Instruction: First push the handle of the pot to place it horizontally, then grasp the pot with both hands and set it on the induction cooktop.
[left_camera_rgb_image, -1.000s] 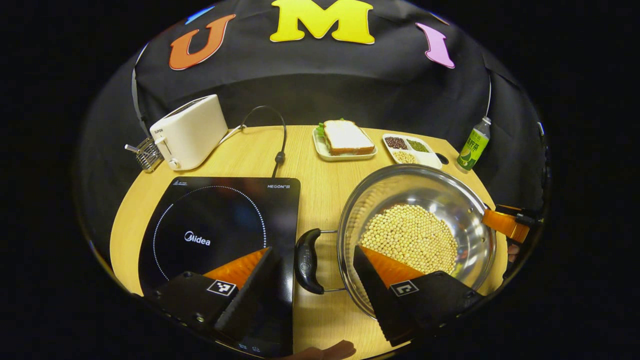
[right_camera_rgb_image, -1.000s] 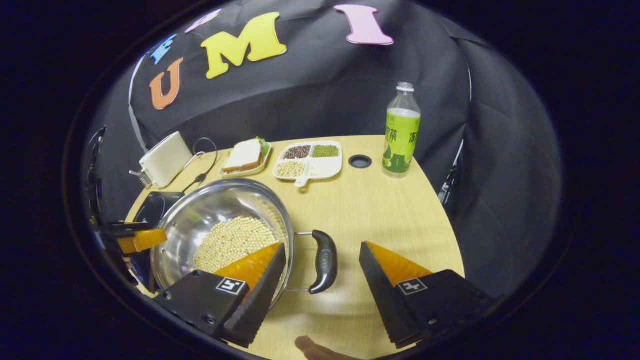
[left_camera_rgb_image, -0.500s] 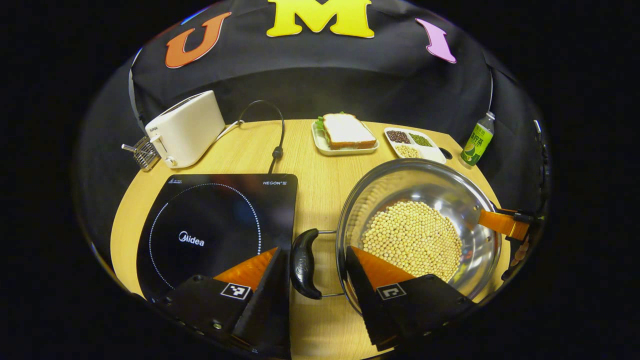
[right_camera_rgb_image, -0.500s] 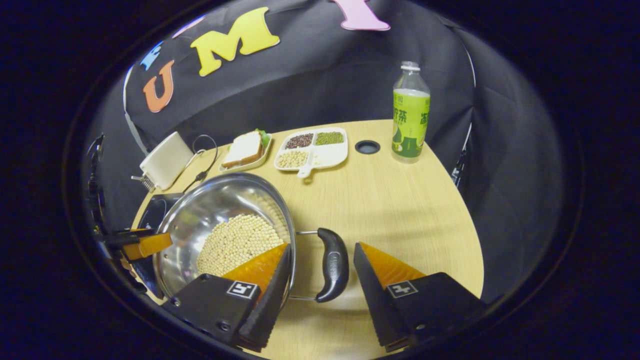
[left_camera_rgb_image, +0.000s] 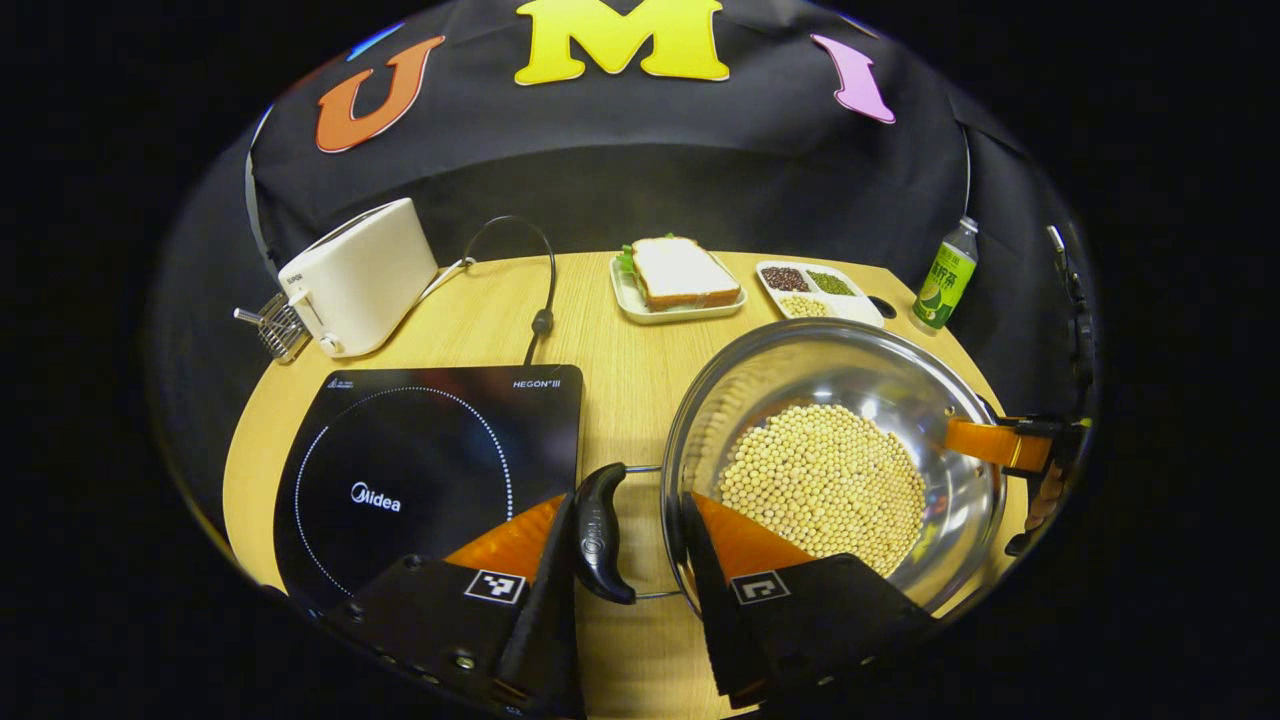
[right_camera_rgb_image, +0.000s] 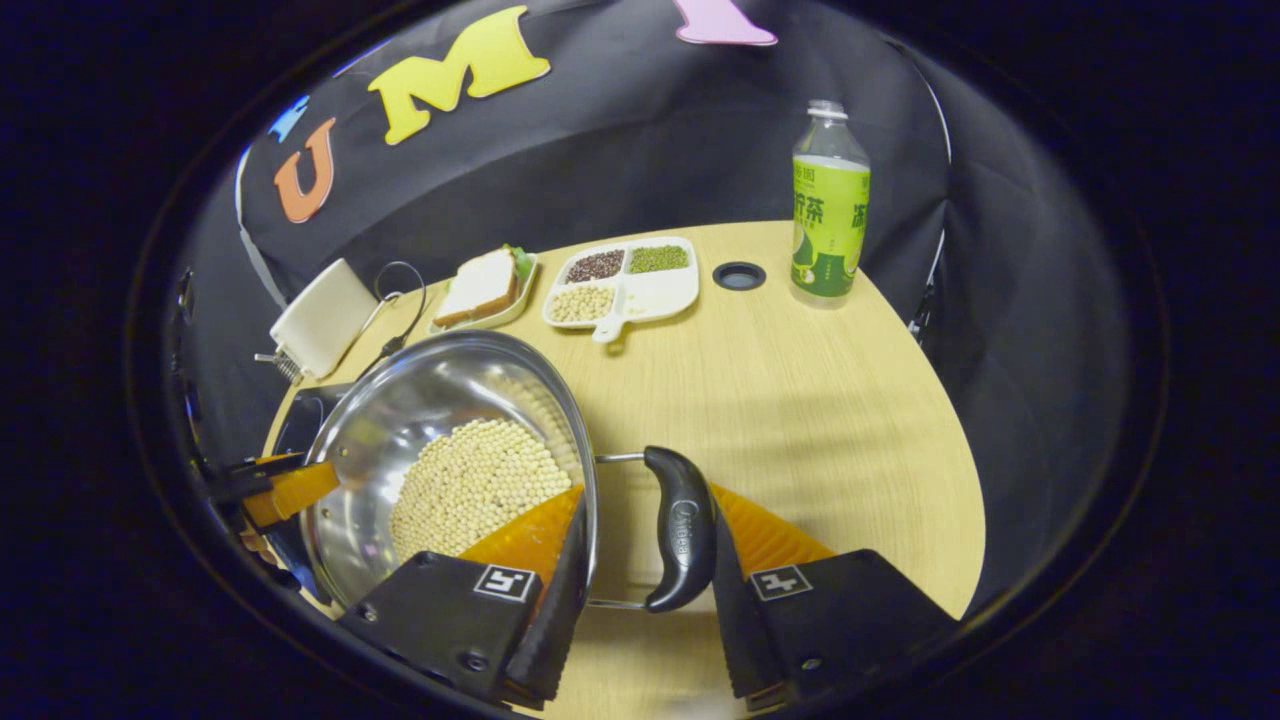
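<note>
Pot (left_camera_rgb_image: 835, 460) of beans sits right of the cooktop (left_camera_rgb_image: 420, 470). Both grippers (left_camera_rgb_image: 625, 590) (right_camera_rgb_image: 640, 590) straddle its handles (left_camera_rgb_image: 598, 535) (right_camera_rgb_image: 680, 530), jaws not yet clamped; uneven lifting could spill beans.

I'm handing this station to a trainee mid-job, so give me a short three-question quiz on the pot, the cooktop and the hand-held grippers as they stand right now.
1. True or false: the pot already sits on the induction cooktop.
2. What lies in the bottom of the pot? A) pale round beans B) water C) sliced bread
3. Fill in: the left hand-held gripper and the right hand-held gripper each have a black ____ of the pot between their fingers.

Key: 1 false, it stands on the table beside the cooktop; 2 A; 3 handle.
</note>
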